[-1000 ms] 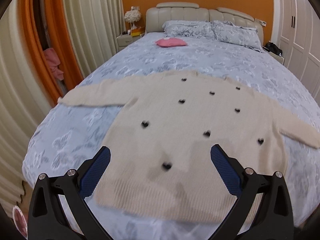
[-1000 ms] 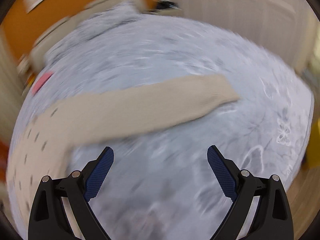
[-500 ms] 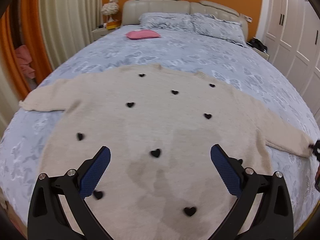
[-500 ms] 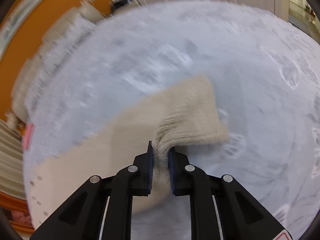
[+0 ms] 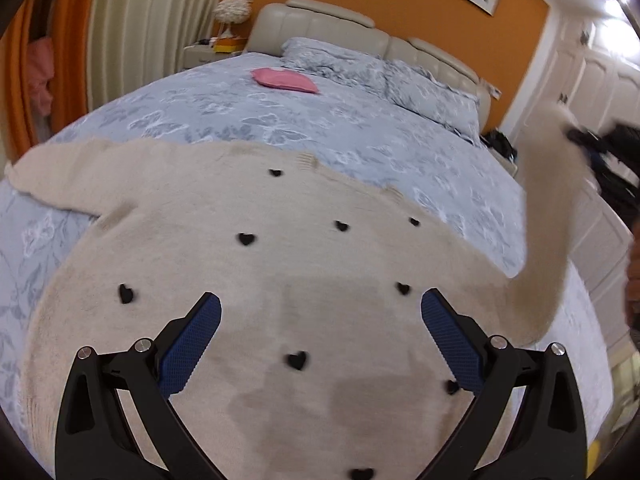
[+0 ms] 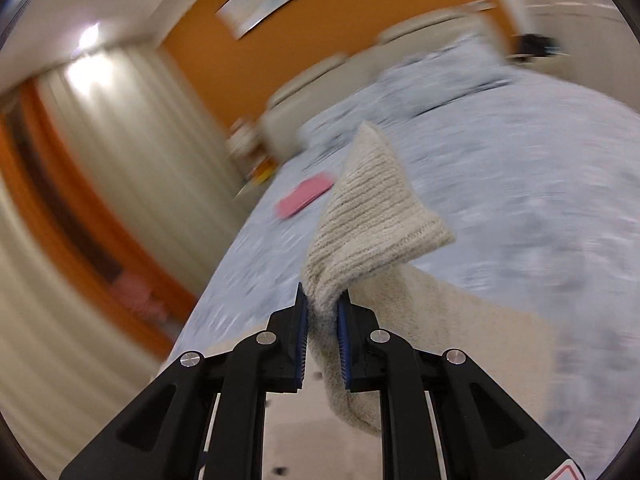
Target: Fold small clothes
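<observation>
Since half a second ago the right sleeve (image 5: pixel 548 216) has come up off the bed (image 5: pixel 360 128): then it lay flat with its cuff pinched low on the cover, now it rises in a blurred arc at 3 o'clock in the left wrist view, from the shoulder up toward the right gripper (image 6: pixel 323 312), which shows only as a dark smear at 2 o'clock. The left wrist view has also tilted, so the headboard (image 5: pixel 328 20) sits further toward 12 o'clock.

The sweater (image 5: pixel 256 272) is beige with small black hearts (image 5: pixel 297 360) and lies face up, spread across the near part of the bed. Its left sleeve (image 5: pixel 60 176) stretches flat toward 9 o'clock. The neckline points toward 12 o'clock.

The left gripper (image 5: pixel 320 344) hovers over the lower body of the sweater with its blue pads (image 5: pixel 192 344) spread wide, holding nothing; a heart shows between them.

In the right wrist view the right gripper's fingers are closed tight on the ribbed cuff (image 6: pixel 376 216), which stands up from between the pads toward 12 o'clock and flops over toward 2 o'clock. The rest of the sleeve hangs below the fingers toward 5 o'clock. This view is heavily blurred.

A folded pink garment (image 5: pixel 284 79) lies near the pillows (image 5: pixel 380 72) at 12 o'clock, well apart from the sweater; it appears in the right wrist view at 11 o'clock. Curtains (image 5: pixel 152 20) hang at 10 o'clock against an orange wall (image 5: pixel 400 4)
</observation>
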Demonstrator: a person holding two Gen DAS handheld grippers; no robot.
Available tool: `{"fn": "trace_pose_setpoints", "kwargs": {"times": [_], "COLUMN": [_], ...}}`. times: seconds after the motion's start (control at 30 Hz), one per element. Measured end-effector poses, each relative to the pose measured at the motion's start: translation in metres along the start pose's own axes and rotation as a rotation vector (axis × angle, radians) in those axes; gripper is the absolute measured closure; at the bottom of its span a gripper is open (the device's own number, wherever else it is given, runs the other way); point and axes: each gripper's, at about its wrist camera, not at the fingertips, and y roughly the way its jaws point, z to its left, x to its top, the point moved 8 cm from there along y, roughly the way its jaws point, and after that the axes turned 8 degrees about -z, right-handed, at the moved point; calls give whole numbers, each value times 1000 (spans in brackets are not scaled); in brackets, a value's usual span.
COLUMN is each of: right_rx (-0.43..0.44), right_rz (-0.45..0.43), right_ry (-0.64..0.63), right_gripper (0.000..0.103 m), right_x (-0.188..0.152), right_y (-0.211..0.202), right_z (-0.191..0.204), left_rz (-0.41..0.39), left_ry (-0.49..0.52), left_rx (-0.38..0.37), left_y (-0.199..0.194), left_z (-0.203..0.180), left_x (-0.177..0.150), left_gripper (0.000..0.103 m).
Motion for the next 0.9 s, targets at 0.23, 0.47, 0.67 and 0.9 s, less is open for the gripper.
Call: {"fn": "trace_pose_setpoints", "kwargs": {"times": [0.23, 0.47, 0.67, 0.9], "right_rx": [18, -166, -437, -330], "right_rz": [373, 242, 288, 396], "right_ry": [-178, -193, -34, 152], "right_gripper": [80, 35, 30, 37], "right_x": [-149, -135, -165, -237], "right_y": [144, 52, -50, -81], "right_z": [76, 21, -105, -118], "left_rz": [-3, -8, 170, 119], "left_ry": [-100, -125, -312, -298], "left_rx": [61, 37, -65, -55], "left_y": [7, 20, 76, 114], "left_z": [63, 94, 90, 73], "left_x": [16, 37, 15, 14], "left_gripper": [5, 5, 5, 27]}}
